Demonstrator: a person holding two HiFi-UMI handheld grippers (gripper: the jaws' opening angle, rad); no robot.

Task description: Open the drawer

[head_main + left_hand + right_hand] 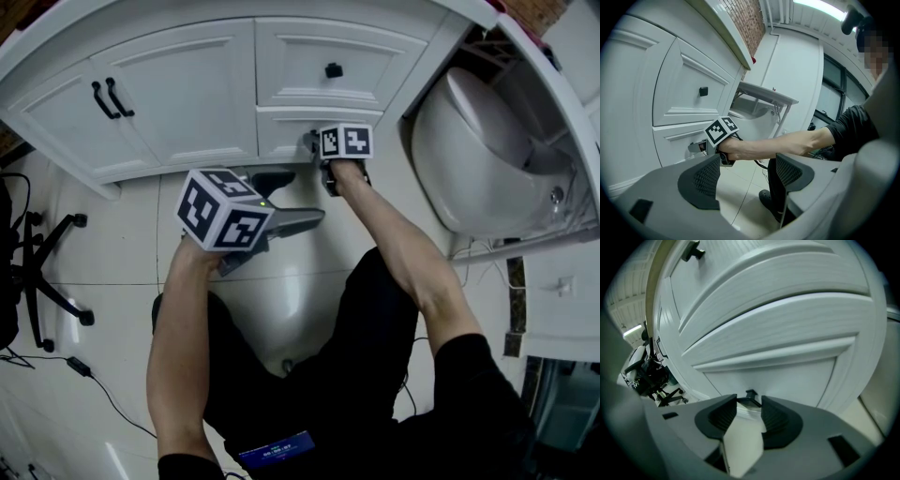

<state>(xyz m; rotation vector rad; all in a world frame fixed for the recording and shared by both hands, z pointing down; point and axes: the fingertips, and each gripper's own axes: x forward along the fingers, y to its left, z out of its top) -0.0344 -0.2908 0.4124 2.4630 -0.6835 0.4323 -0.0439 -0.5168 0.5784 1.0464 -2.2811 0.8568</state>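
Note:
The white cabinet has an upper drawer [300, 58] with a black knob [333, 69] and a lower drawer [279, 129] beneath it. My right gripper [315, 142] reaches the lower drawer's front. In the right gripper view its small dark knob [750, 395] sits between the tips of the right gripper [749, 402], whose jaws stand narrowly apart on either side of it. Both drawers look closed. My left gripper [307, 195] hangs above the floor, back from the cabinet, open and empty [747, 180]. The left gripper view shows the right gripper [701, 146] at the lower drawer [675, 146].
Left of the drawers are two cupboard doors with black handles [111, 98]. A white toilet [478, 155] stands close on the right. An office chair base [42, 272] and a floor cable [94, 380] lie at the left. The person's legs are below the grippers.

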